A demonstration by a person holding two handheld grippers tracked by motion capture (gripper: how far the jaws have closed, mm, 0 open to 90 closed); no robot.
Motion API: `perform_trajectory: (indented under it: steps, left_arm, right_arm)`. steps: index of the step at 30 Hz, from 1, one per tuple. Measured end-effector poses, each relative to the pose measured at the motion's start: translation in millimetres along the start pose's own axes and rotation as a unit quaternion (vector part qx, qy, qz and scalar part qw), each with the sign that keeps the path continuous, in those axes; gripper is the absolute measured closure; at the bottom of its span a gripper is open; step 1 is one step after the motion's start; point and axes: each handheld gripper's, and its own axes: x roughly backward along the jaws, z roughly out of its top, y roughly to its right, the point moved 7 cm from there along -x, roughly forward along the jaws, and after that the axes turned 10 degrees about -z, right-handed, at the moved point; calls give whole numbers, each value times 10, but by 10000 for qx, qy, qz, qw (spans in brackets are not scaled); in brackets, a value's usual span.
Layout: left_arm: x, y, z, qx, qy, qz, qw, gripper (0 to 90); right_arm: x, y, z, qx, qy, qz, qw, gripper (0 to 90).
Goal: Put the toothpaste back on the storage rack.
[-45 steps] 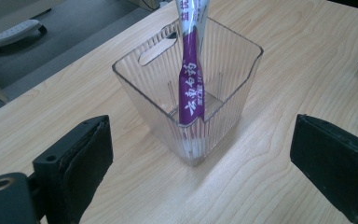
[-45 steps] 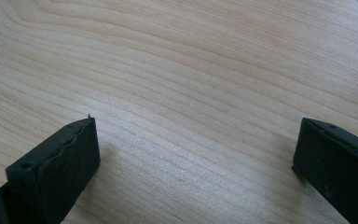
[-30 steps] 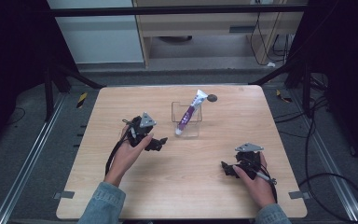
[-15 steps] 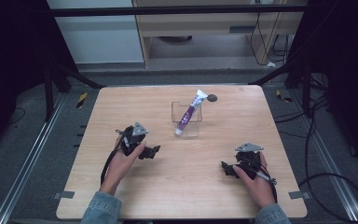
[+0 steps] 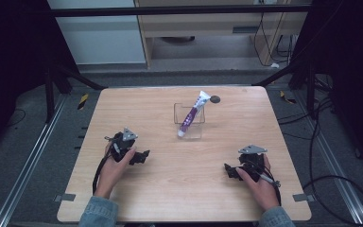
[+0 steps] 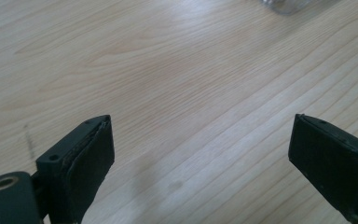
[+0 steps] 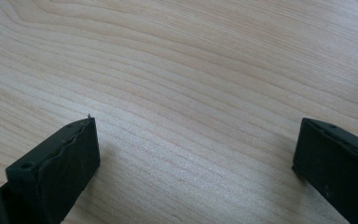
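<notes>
A purple and white tube leans in a clear square container at the middle of the wooden table. My left gripper rests low over the table's left front part, well short of the container. In the left gripper view the left gripper stands open over bare wood, and the container's corner peeks in at the top edge. My right gripper sits at the right front, also open, with bare wood between the jaws of the right gripper.
A small dark disc lies on the table just behind the container. Black frame bars and cables surround the table. A cabinet stands beyond the far edge.
My left gripper has drawn back from beside the container toward the table's front left. The right gripper has stayed in place.
</notes>
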Motion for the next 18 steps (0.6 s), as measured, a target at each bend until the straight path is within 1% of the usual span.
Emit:
perform_trajectory:
  steps: [2, 4, 5, 7, 10, 14, 15, 18]
  left_arm:
    - [56, -61, -26, 81, 58, 46, 9999, 64]
    - [134, -142, -51, 219, 163, 120, 9996, 65]
    - [172, -177, -66, 247, 200, 155, 9994, 66]
    - [245, -248, -119, 304, 182, 262, 9990, 67]
    - [278, -309, -172, 370, 141, 342, 9986, 66]
    - [271, -381, -249, 407, -5, 456, 9981, 66]
    - [263, -410, -282, 445, -51, 495, 9978, 66]
    - [251, -461, -334, 535, -92, 520, 9972, 65]
  right_arm:
    - [0, 0, 0, 0, 0, 0, 10000, 6]
    - [0, 0, 0, 2, 0, -1, 10000, 6]
    - [0, 0, 0, 0, 1, 0, 10000, 6]
    - [0, 0, 0, 1, 0, 0, 10000, 6]
    - [0, 0, 0, 0, 0, 1, 10000, 6]
    - [0, 0, 0, 1, 0, 1, 10000, 6]
    - [0, 0, 0, 2, 0, 0, 10000, 6]
    - [0, 0, 0, 2, 1, 0, 10000, 6]
